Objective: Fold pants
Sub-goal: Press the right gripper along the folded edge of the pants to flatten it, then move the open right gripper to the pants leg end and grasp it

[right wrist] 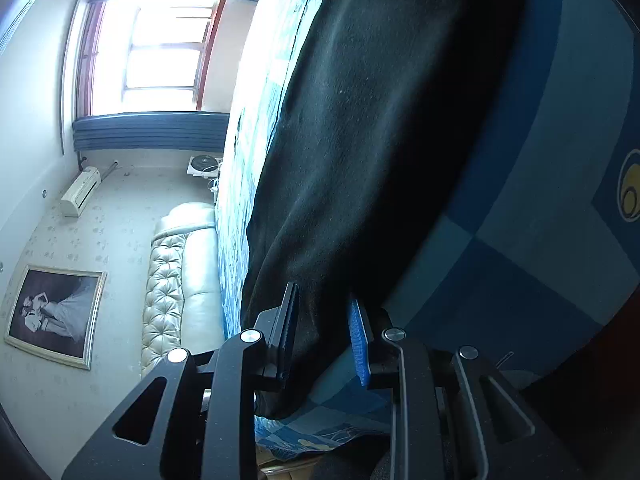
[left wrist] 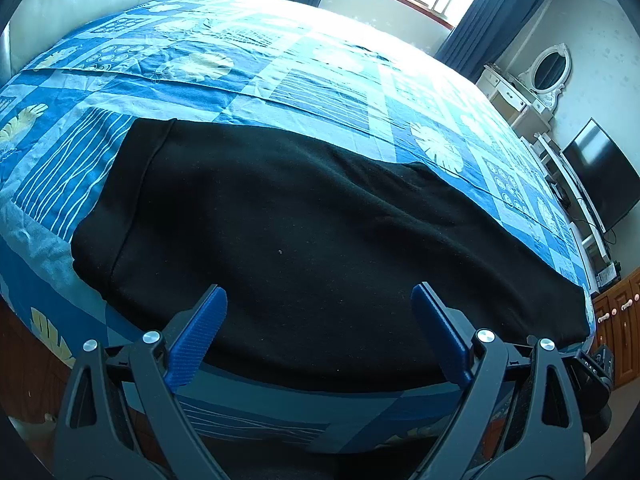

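Right gripper (right wrist: 325, 334): narrow gap, black fleece pants (right wrist: 360, 140) edge between the fingers; whether pinched, cannot tell.
Left gripper (left wrist: 320, 332): wide open, empty, pants just ahead on blue patchwork bed (left wrist: 280, 76).

Black pants (left wrist: 304, 240) lie across a bedspread (left wrist: 304, 92) of blue and pale-blue patchwork squares printed with white leaves, stripes and circles; navy curtains (left wrist: 488, 8) frame the window, beside a cream tufted headboard (right wrist: 176, 280).

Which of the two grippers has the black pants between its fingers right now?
The right gripper: black pants run between its fingers. The left gripper hangs wide open above them.
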`<control>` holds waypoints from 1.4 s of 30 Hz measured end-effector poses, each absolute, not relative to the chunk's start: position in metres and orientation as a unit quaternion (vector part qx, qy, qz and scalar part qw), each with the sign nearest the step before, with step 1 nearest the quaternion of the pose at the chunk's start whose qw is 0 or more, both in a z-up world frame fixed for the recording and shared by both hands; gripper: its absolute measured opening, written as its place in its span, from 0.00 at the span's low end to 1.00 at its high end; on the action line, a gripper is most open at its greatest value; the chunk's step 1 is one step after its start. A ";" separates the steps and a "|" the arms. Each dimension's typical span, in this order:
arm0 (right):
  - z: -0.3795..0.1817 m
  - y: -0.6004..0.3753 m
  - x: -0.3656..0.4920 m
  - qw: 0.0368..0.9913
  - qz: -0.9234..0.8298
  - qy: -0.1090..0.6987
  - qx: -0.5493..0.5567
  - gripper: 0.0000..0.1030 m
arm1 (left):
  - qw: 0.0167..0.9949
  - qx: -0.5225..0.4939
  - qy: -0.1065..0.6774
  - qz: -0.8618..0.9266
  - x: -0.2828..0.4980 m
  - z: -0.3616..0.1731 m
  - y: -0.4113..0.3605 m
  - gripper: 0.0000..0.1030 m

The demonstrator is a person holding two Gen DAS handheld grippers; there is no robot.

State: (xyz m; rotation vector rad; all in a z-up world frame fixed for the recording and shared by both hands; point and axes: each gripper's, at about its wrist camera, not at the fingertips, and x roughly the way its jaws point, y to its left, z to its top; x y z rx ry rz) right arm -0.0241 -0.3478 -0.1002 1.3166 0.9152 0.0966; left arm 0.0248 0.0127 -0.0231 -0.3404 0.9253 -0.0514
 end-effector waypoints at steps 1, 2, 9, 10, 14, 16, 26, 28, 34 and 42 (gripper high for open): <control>-0.101 -0.344 -0.021 0.694 0.045 0.413 0.588 0.25 | 0.881 -0.164 0.444 -0.026 0.025 -0.023 0.013 0.91; -0.102 -0.340 -0.017 0.692 0.047 0.416 0.587 0.25 | 0.881 -0.164 0.443 -0.026 0.025 -0.022 0.013 0.91; -0.104 -0.310 0.001 0.691 0.066 0.447 0.565 0.27 | 0.880 -0.171 0.443 -0.027 0.025 -0.021 0.013 0.91; -0.102 -0.307 0.001 0.695 0.067 0.451 0.556 0.27 | 0.879 -0.171 0.444 -0.027 0.025 -0.021 0.012 0.91; -0.100 -0.292 0.000 0.698 0.070 0.480 0.527 0.08 | 0.880 -0.169 0.444 -0.029 0.024 -0.021 0.010 0.91; -0.099 -0.289 -0.002 0.699 0.069 0.486 0.519 0.07 | 0.881 -0.166 0.443 -0.030 0.024 -0.021 0.009 0.91; -0.097 -0.305 -0.015 0.686 0.103 0.505 0.514 0.15 | 0.885 -0.144 0.442 -0.025 0.024 -0.023 0.007 0.91; -0.086 -0.311 -0.019 0.690 0.118 0.522 0.487 0.22 | 0.885 -0.138 0.444 -0.023 0.024 -0.024 0.007 0.91; -0.030 -0.374 -0.024 0.763 0.158 0.499 0.378 0.30 | 0.881 -0.141 0.452 -0.026 0.025 -0.028 0.007 0.91; 0.016 -0.586 -0.033 0.826 0.081 0.421 0.366 0.48 | 0.883 -0.132 0.449 -0.034 0.024 -0.027 0.009 0.91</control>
